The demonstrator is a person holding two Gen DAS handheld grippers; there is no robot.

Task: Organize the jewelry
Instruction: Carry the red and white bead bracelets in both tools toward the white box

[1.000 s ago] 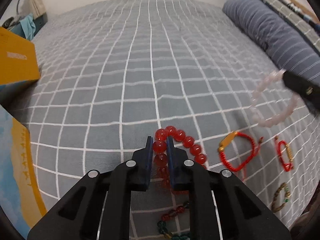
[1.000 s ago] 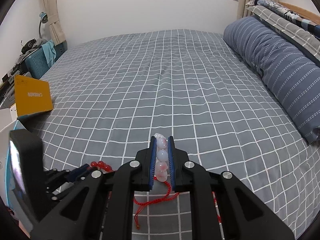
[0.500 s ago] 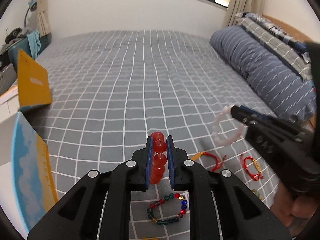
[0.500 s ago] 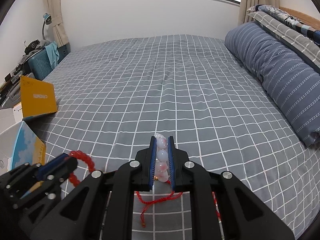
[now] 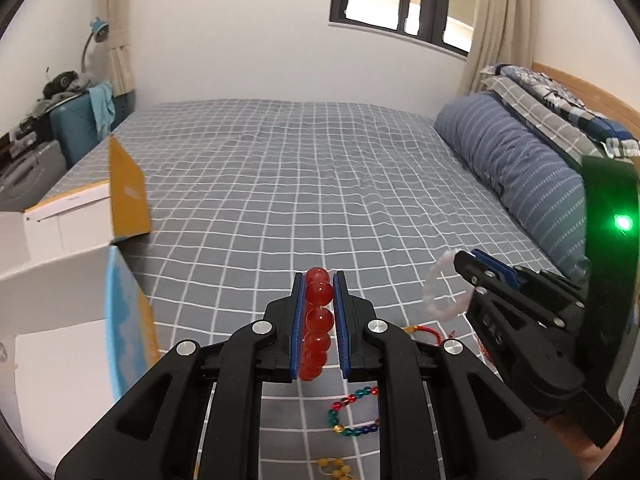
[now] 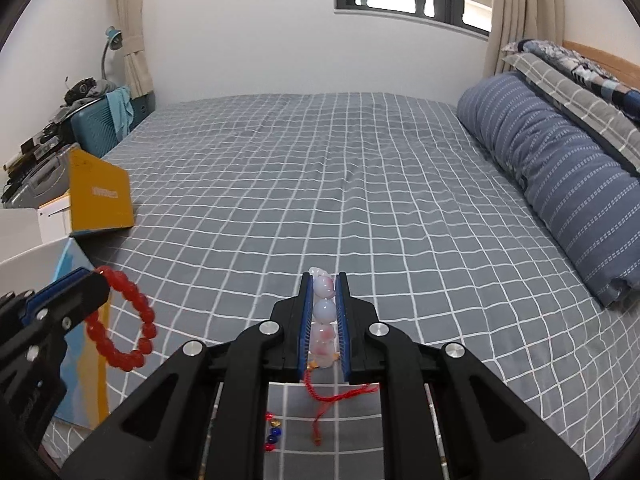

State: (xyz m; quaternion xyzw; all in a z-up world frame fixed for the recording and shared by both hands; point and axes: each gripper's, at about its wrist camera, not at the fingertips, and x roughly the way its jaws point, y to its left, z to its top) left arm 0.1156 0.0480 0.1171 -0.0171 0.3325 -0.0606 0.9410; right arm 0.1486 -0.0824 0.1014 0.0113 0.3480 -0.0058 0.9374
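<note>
My left tongs (image 5: 319,280) pinch the red bead bracelet (image 5: 318,322) above the bed (image 5: 300,184), near the open box (image 5: 68,216) at its edge. My right tongs (image 6: 324,280) pinch the pale pink bracelet (image 6: 323,312); a multicoloured bead bracelet (image 5: 352,416) lies on the bed below.

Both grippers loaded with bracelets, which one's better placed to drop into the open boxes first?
Left, probably. The left gripper, shut on the red bead bracelet, sits right beside the white box. The right gripper, holding the pale pink bracelet, is on the far side.
</note>
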